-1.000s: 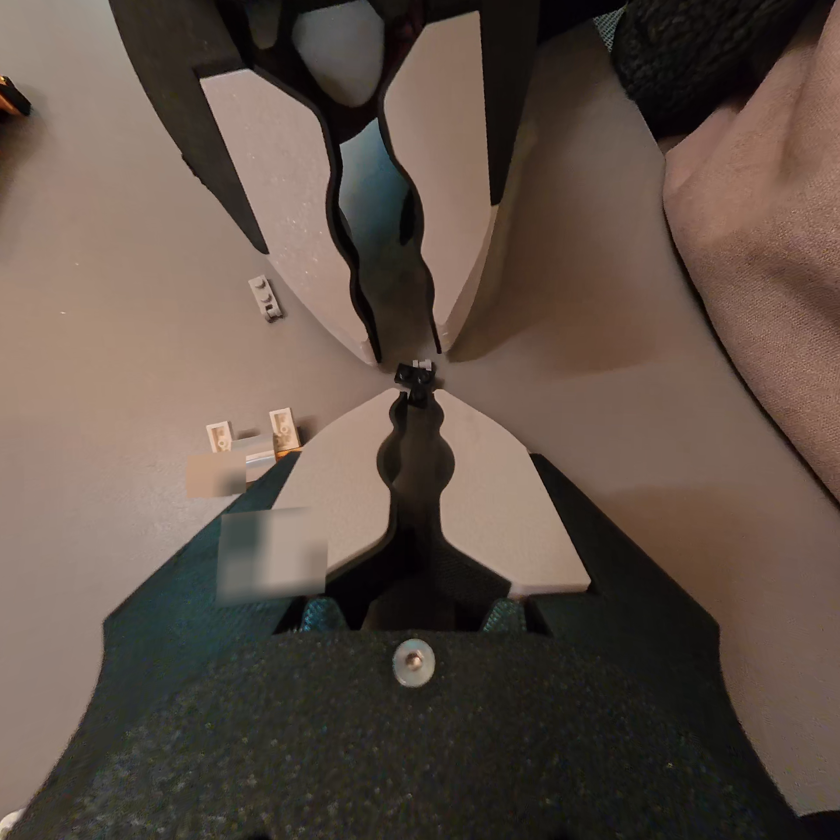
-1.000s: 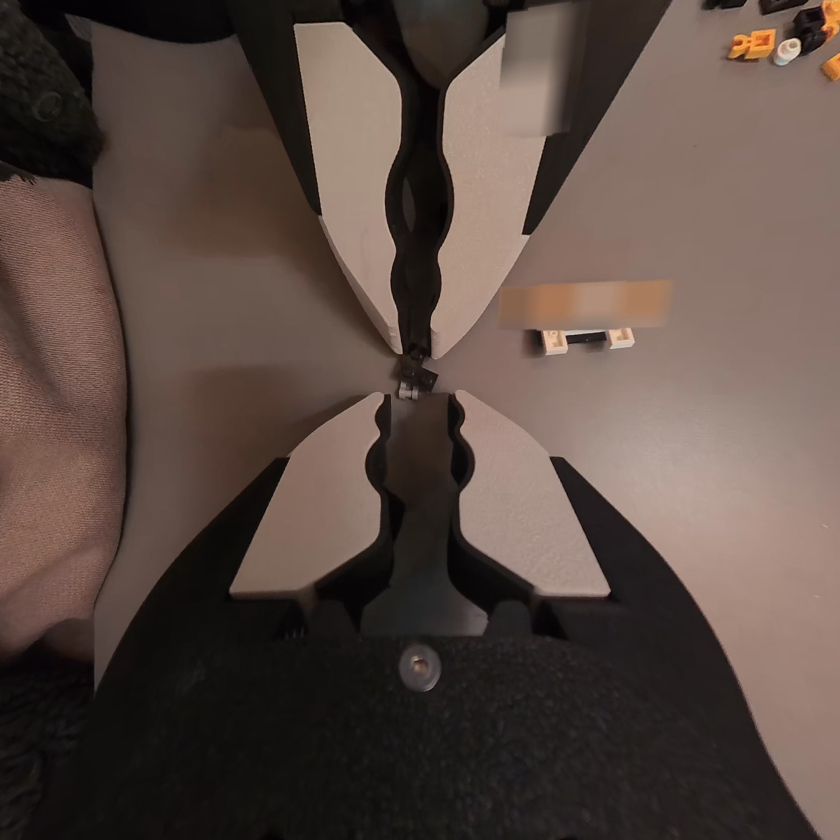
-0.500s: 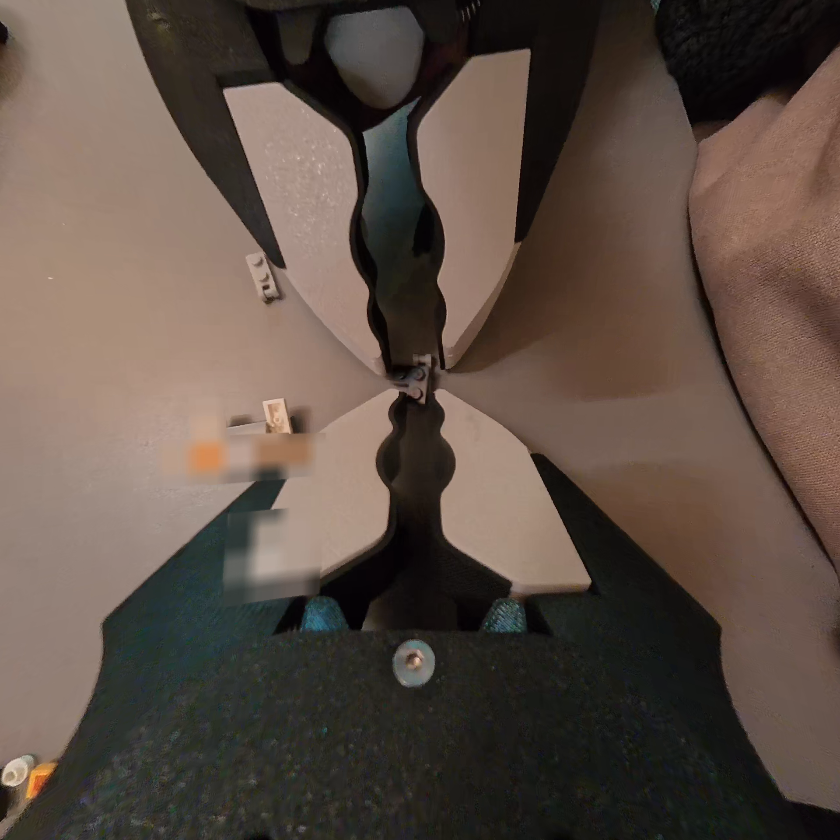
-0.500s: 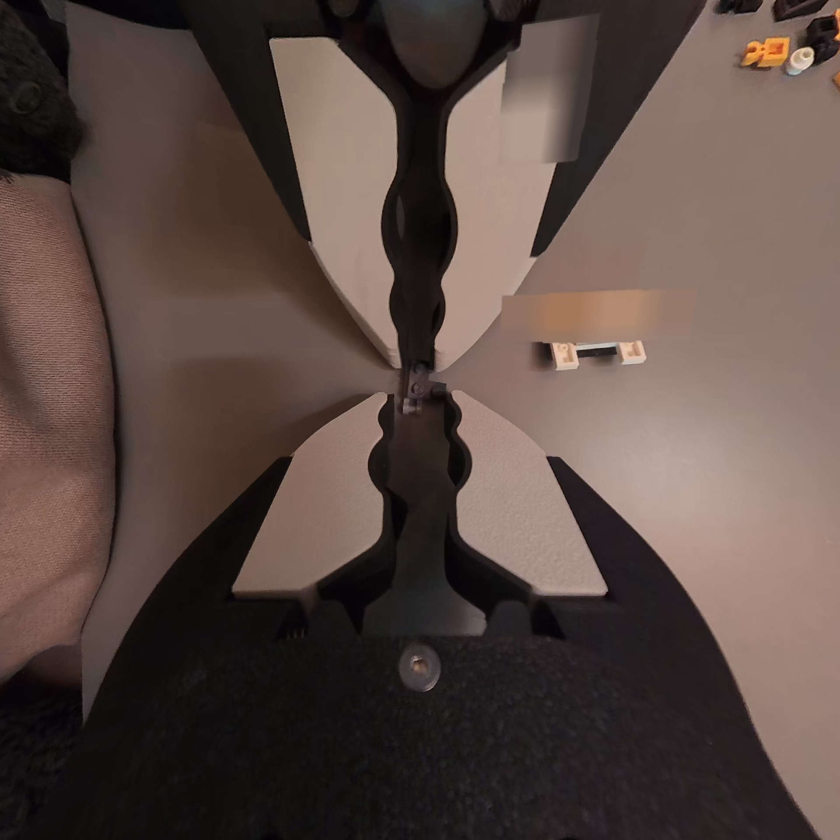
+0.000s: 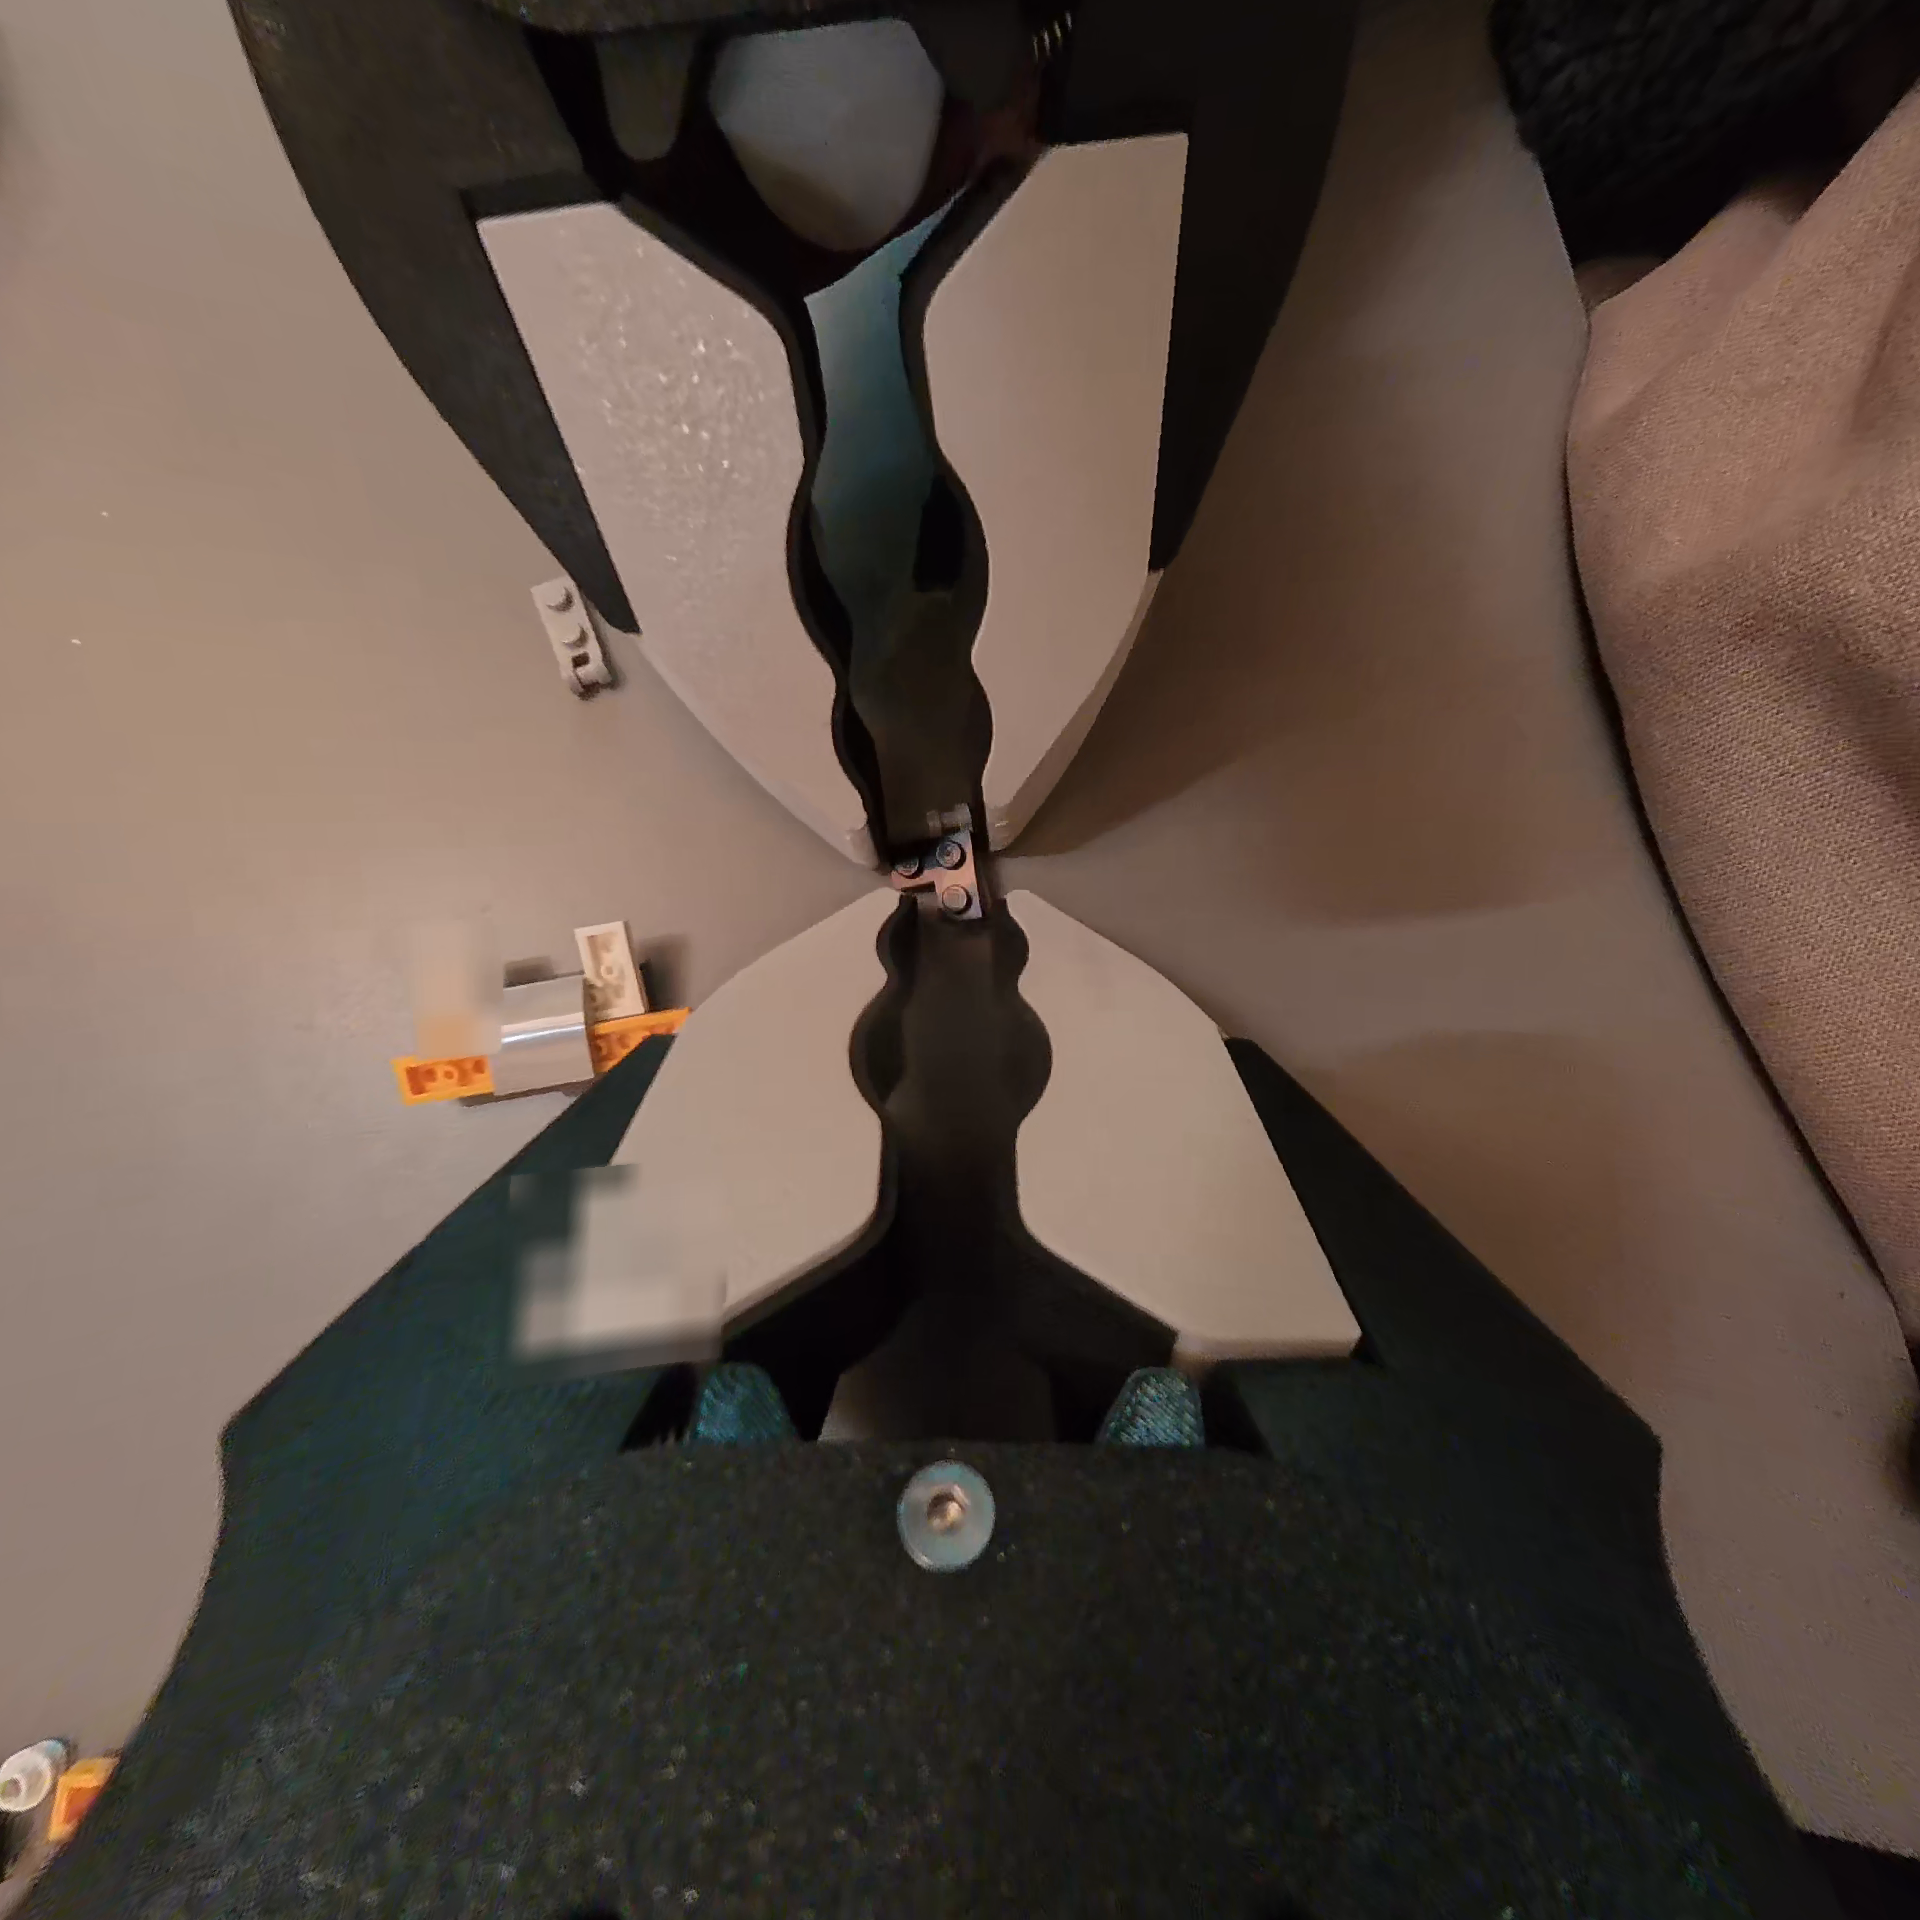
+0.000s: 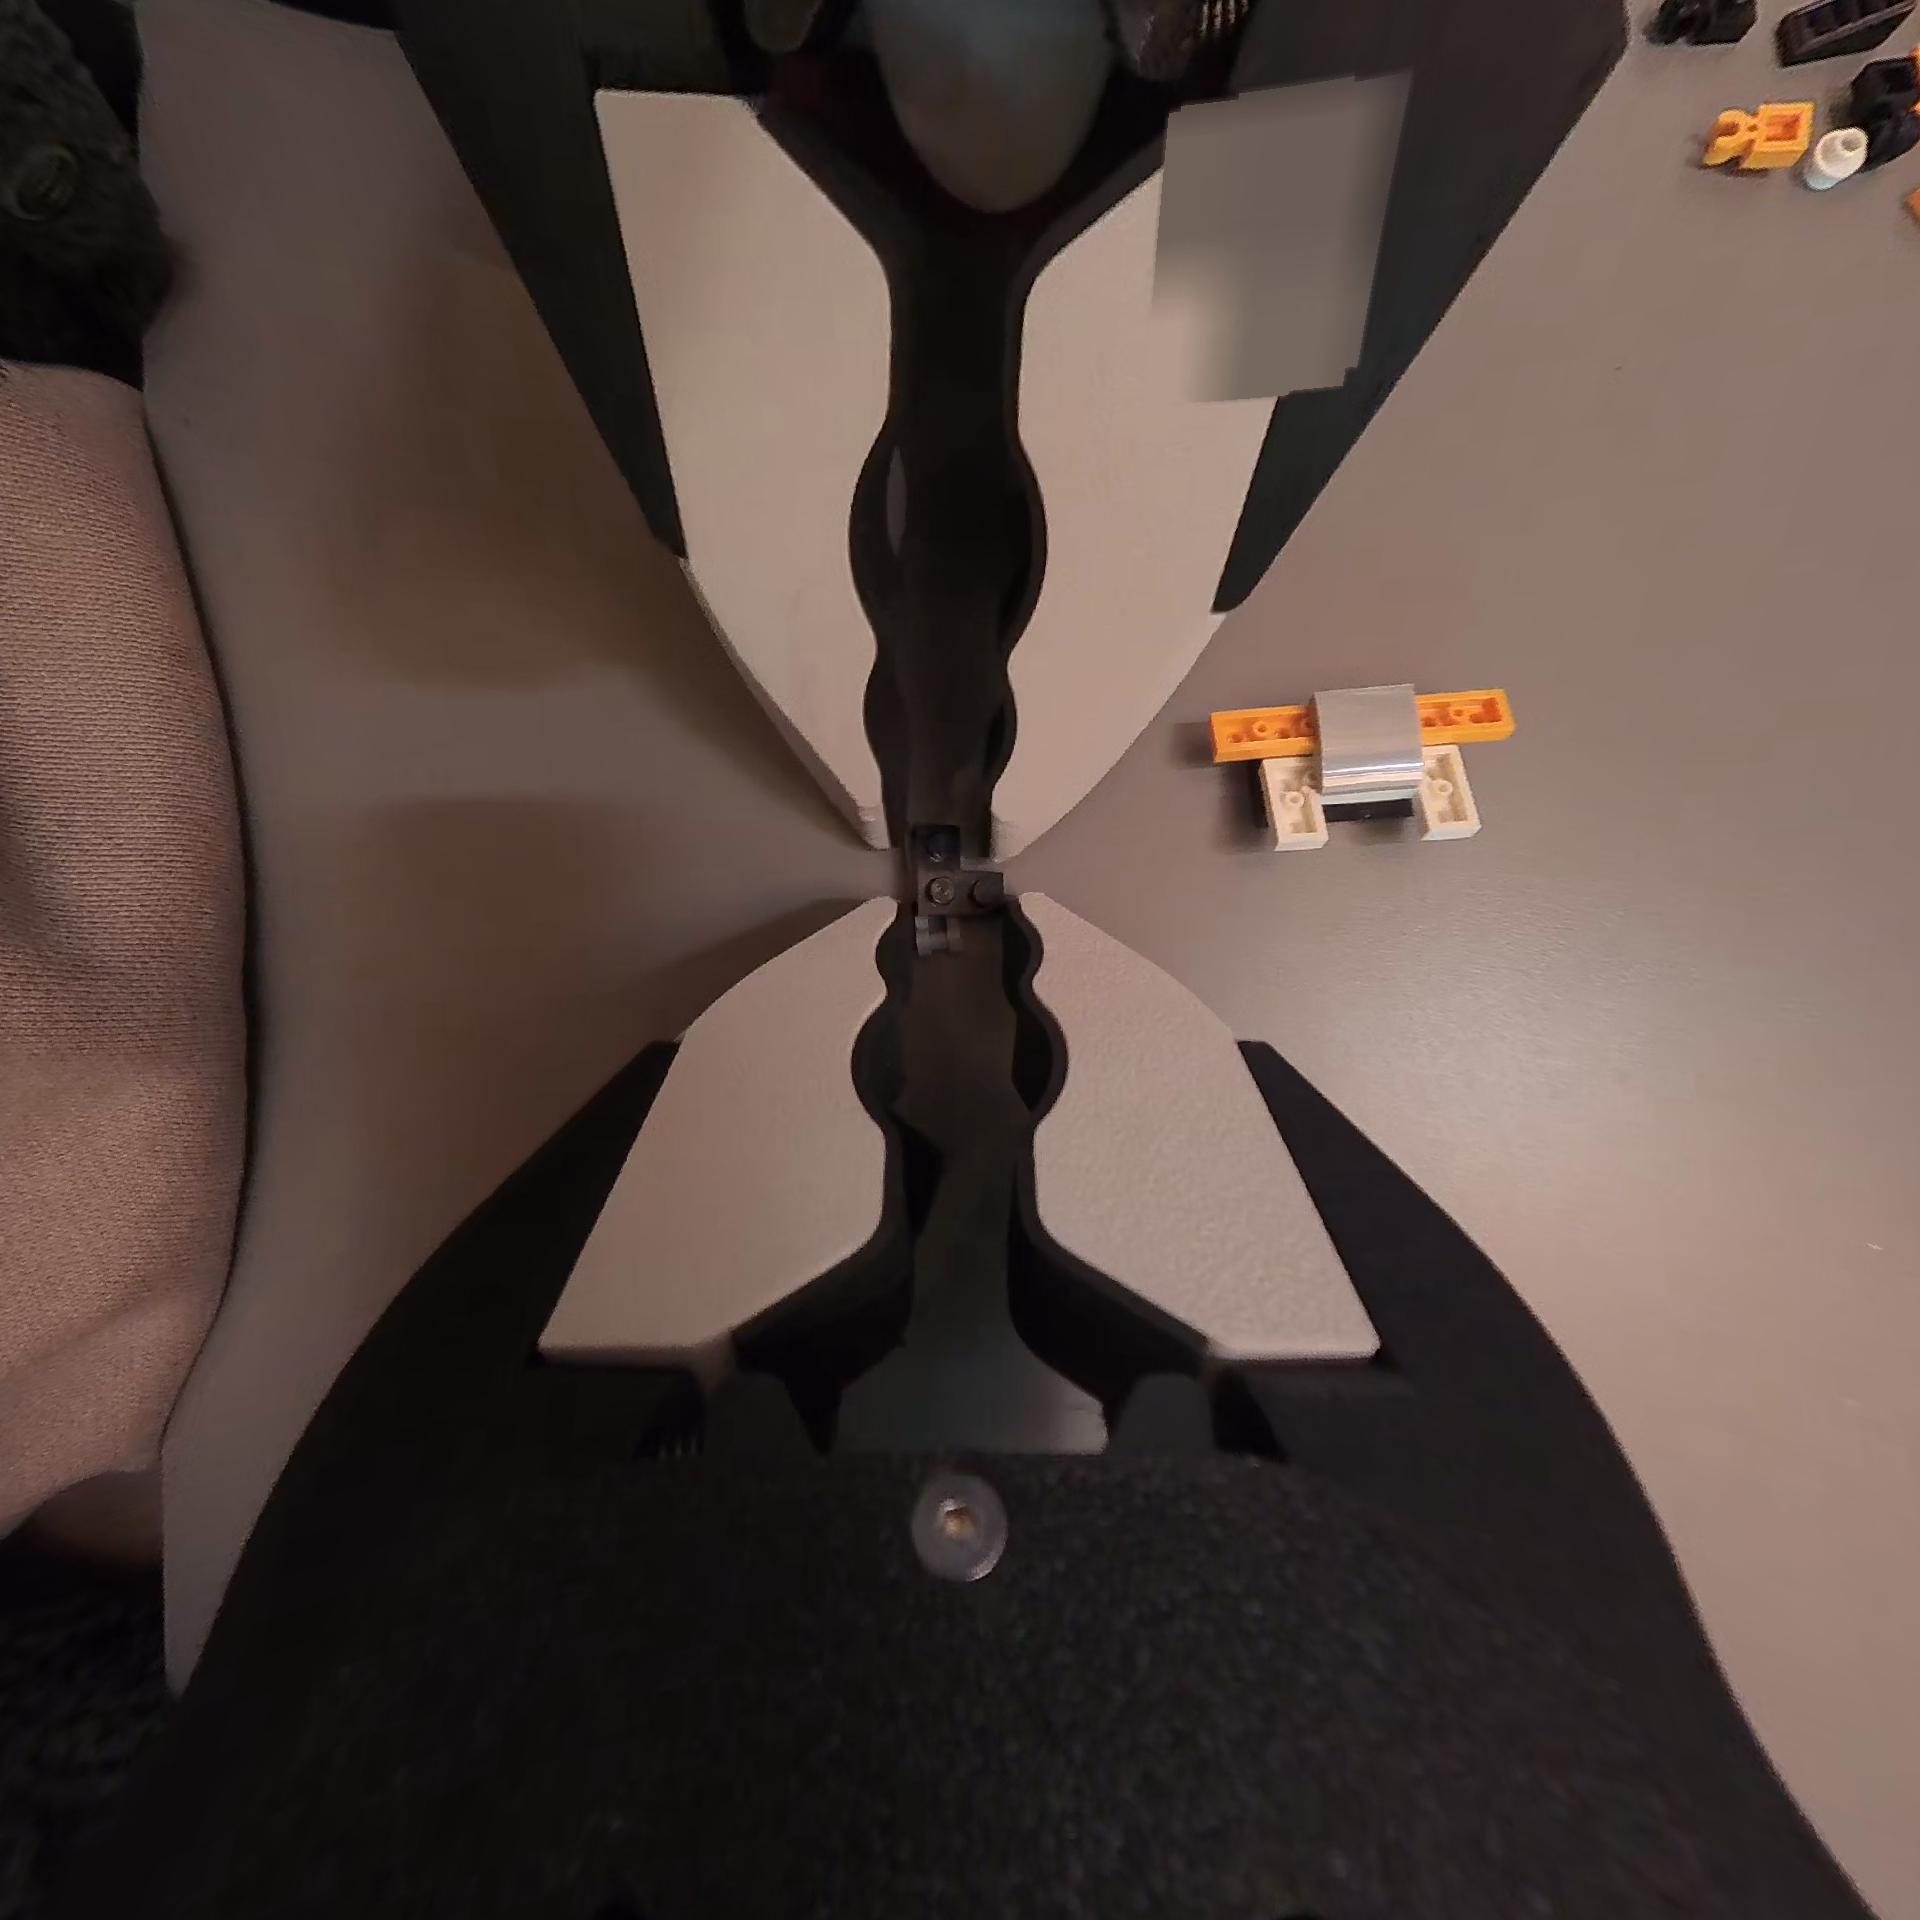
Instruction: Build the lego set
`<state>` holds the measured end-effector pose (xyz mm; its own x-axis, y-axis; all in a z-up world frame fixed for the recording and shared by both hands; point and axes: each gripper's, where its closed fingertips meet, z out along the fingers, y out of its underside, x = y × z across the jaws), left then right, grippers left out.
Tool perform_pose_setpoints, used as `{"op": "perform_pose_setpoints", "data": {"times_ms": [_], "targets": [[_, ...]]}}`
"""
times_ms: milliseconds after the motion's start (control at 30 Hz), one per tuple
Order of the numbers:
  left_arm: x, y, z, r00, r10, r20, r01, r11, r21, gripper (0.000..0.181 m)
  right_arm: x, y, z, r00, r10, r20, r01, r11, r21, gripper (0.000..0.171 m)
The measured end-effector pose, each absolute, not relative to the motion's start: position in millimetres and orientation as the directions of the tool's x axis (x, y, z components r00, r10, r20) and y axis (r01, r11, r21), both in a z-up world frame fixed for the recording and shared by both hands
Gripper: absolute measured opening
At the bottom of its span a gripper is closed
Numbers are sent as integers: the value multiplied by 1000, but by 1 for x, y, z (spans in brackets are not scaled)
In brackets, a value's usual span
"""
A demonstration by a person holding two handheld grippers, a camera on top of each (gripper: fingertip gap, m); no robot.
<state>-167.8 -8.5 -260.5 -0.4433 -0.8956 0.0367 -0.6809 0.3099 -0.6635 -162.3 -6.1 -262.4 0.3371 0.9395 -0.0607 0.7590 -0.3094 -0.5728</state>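
Held tip to tip above the counter [image 5: 260, 416]: left tongs [image 5: 951, 902] and right tongs [image 6: 956, 920], each pinched narrow on a small dark lego piece [image 5: 940, 873], apparently to press two halves together. Part-built orange-and-white assembly [image 6: 1361, 764] parked nearby.

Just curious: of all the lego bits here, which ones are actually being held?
Only the small dark pieces pinched between the two grippers' tips; the orange-and-white assembly and grey plate lie loose on the table.

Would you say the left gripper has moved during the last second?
Yes: the left gripper has advanced toward the camera, relative to the unmoved orange-and-white assembly.
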Motion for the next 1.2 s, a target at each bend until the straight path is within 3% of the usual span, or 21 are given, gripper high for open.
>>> {"op": "perform_pose_setpoints", "data": {"times_ms": [1200], "targets": [[-167,-8,-262,-412,-911,-36,-714,347,-608,11,-161,-9,-261,365,927,-87,732,-343,-588,7]]}}
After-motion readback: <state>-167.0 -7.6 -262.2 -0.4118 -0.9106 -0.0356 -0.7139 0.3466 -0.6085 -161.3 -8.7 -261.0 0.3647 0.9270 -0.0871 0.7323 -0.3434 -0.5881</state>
